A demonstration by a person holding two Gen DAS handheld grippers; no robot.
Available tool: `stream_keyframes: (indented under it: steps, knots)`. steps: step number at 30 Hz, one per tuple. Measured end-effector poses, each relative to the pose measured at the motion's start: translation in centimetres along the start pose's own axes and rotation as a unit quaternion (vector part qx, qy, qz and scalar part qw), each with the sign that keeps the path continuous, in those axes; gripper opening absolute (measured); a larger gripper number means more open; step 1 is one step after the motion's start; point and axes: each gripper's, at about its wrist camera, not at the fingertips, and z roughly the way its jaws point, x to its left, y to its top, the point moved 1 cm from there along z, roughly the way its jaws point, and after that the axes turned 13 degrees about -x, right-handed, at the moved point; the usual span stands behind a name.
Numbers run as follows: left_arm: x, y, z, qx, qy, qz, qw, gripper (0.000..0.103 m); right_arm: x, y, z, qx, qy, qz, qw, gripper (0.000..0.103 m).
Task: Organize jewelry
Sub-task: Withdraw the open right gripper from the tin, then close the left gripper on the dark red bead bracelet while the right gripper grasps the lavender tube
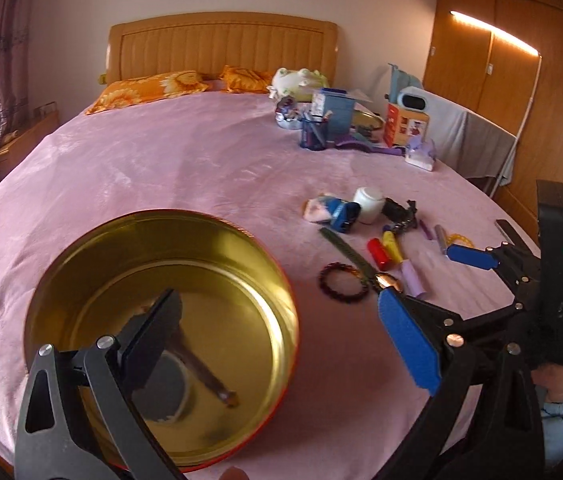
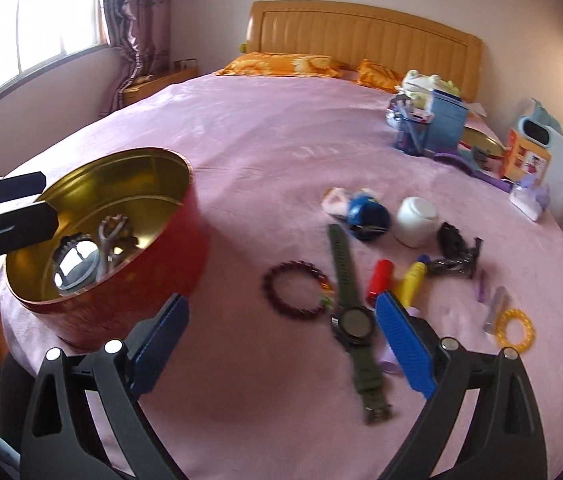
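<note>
Pink plush bedspread [image 2: 265, 148] covers a wide bed in a bedroom, with an orange padded headboard [image 2: 365, 32] and sunflower pillows [image 2: 281, 65] at the far end, a curtained window [image 2: 29, 24] on one side and wooden wardrobe doors [image 1: 477, 60] on the other. Most of the spread between the near clutter and the pillows lies bare; the bed's near edge runs just under both grippers.

A round red tin [image 2: 121, 280] with a gold interior sits near that edge, holding a metal-strapped wristwatch [image 2: 77, 262]. Beside it, spread over the cover, lie a green-strapped wristwatch [image 2: 351, 312], a dark red bead bracelet [image 2: 295, 288], a white jar [image 2: 417, 216], a red tube [image 2: 379, 280], a yellow tube [image 2: 411, 284] and a yellow bead ring [image 2: 515, 330].

The right gripper [image 2: 281, 344] has its blue pads spread wide and empty; the green watch's face lies between them, just inside the right-hand pad, and the bracelet sits just beyond the tips. The left gripper [image 2: 33, 200] hovers at the tin's rim; one black finger [image 1: 153, 340] hangs over the tin's inside, and I cannot tell whether its jaws are parted or closed.
</note>
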Motion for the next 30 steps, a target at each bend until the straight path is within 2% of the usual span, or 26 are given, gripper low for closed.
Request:
stream_keyframes:
  steps: [3, 5, 9, 12, 16, 20, 23, 26, 30]
  knots:
    - [-3.6, 0.1, 2.0, 0.008, -0.023, 0.031, 0.9992, 0.096, -2.8, -1.6, -1.1, 0.001, -0.048, -0.010, 0.999, 0.096]
    - [-5.7, -0.1, 3.7, 0.018, -0.023, 0.058, 0.9979, 0.096, -4.4, -2.5, -1.3, 0.005, -0.068, -0.009, 0.998, 0.096]
    - [-8.3, -0.7, 7.4, 0.047, -0.030, 0.078, 0.9954, 0.096, -7.1, -4.1, -1.3, 0.010, -0.081, 0.012, 0.997, 0.096]
    - [-9.3, -0.9, 10.6, 0.073, -0.022, 0.080, 0.9939, 0.096, -8.2, -4.6, -0.5, 0.017, -0.094, 0.020, 0.995, 0.096]
    - [-9.6, -1.1, 14.3, 0.100, -0.008, 0.082, 0.9916, 0.096, -9.2, -4.8, 0.8, 0.025, -0.098, 0.036, 0.994, 0.096]
    - [-8.7, -2.2, 17.7, 0.143, 0.037, 0.086, 0.9852, 0.096, -9.7, -5.0, 1.5, 0.027, -0.095, 0.043, 0.994, 0.096]
    - [-8.4, -2.7, 19.5, 0.156, 0.070, 0.119, 0.9779, 0.096, -9.8, -4.8, 1.6, 0.020, -0.085, 0.053, 0.995, 0.096]
    - [-8.1, -2.8, 20.4, 0.161, 0.071, 0.124, 0.9765, 0.096, -9.4, -4.6, 1.4, 0.016, -0.077, 0.052, 0.996, 0.096]
    - [-7.6, -3.6, 22.2, 0.185, 0.088, 0.140, 0.9687, 0.096, -9.0, -4.3, 1.3, 0.013, -0.072, 0.048, 0.996, 0.096]
